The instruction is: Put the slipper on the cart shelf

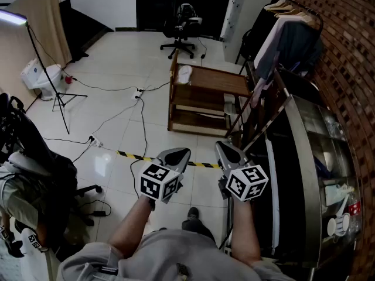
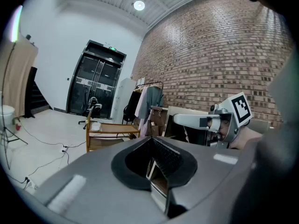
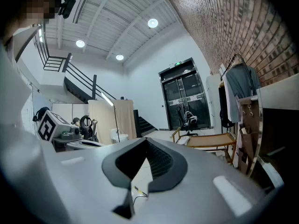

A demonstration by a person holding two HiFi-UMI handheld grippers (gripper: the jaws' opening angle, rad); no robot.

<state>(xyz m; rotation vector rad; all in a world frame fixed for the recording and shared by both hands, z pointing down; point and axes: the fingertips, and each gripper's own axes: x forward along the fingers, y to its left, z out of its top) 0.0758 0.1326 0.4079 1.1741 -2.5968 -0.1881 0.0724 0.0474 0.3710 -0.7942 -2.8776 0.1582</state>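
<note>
The left hand-held gripper and the right hand-held gripper are held side by side, each with its jaws together and nothing between them. The white slipper lies on the top shelf of the wooden cart, well ahead of both. Only the head view shows the striped floor tape below them. Only the right gripper view shows a staircase.

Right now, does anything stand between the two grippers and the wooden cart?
Nothing upright. Between the left gripper, the right gripper and the wooden cart, only striped floor tape and a loose cable lie flat on the tiles.
</note>
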